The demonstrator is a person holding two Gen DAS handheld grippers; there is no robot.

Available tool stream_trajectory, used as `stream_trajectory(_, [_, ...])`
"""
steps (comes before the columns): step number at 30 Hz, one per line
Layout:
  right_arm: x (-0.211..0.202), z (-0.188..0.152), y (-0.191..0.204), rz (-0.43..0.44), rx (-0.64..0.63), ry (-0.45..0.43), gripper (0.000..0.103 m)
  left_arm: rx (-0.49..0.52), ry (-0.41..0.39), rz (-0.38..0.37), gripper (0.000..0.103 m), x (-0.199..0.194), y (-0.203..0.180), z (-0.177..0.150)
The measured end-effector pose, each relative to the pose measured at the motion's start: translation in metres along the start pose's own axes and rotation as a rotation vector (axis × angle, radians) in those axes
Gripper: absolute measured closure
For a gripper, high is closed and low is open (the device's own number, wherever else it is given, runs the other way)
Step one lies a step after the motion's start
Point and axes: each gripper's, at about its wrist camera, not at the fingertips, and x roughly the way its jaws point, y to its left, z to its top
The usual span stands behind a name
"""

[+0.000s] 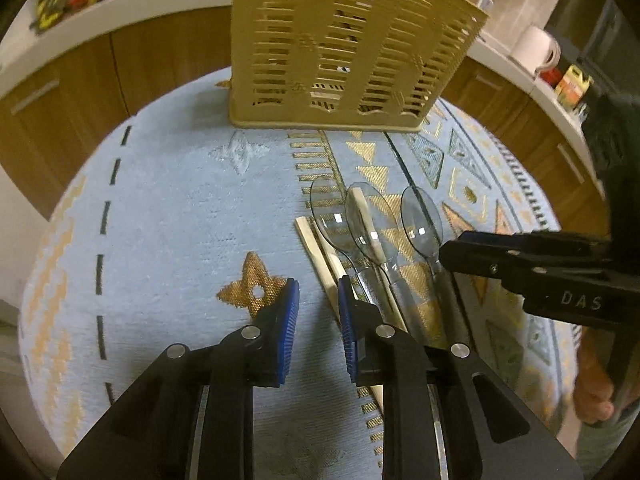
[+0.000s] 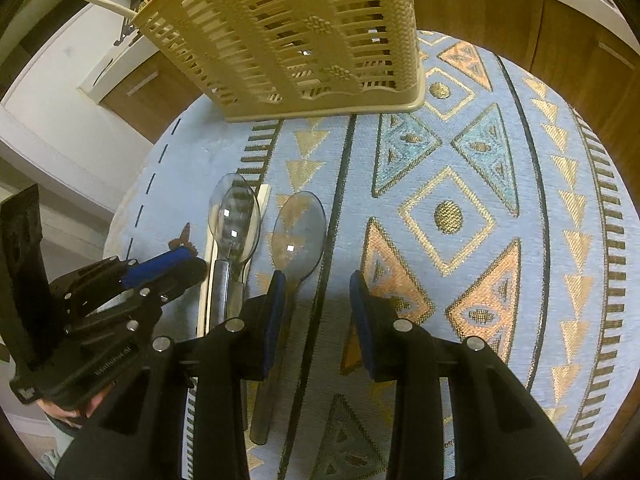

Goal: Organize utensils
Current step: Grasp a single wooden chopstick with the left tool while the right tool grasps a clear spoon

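Both tongs hang unclenched, gripping nothing — left gripper [image 1: 319, 296] low centre beside the chopsticks [image 1: 320, 256], right gripper [image 2: 318, 284] straddling bare cloth by one clear spoon [image 2: 298, 232]. Spoons lie mid-frame, handles toward me for pickup; the slotted basket [image 1: 340, 48] waits at top.

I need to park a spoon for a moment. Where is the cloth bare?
Bare cloth lies left of the chopsticks, below the caddy, and right of the lone spoon. The spoons and chopsticks crowd the middle.

Left claw [image 1: 319, 312] hovers open beside chopsticks [image 1: 320, 256] and clear spoons [image 1: 370, 220].
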Motion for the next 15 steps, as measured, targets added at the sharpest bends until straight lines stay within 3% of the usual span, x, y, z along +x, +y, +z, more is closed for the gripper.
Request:
stream_trajectory(6, [-0.001, -0.001, 0.0, -0.004, 0.0, -0.005, 0.073, 0.047, -0.001, 0.073, 0.084, 0.0, -0.011, 0.0])
stream_trajectory(15, [-0.005, -0.002, 0.003, -0.01, -0.016, -0.013, 0.073, 0.065, 0.037, 0.105, 0.083, 0.002, -0.018, 0.002])
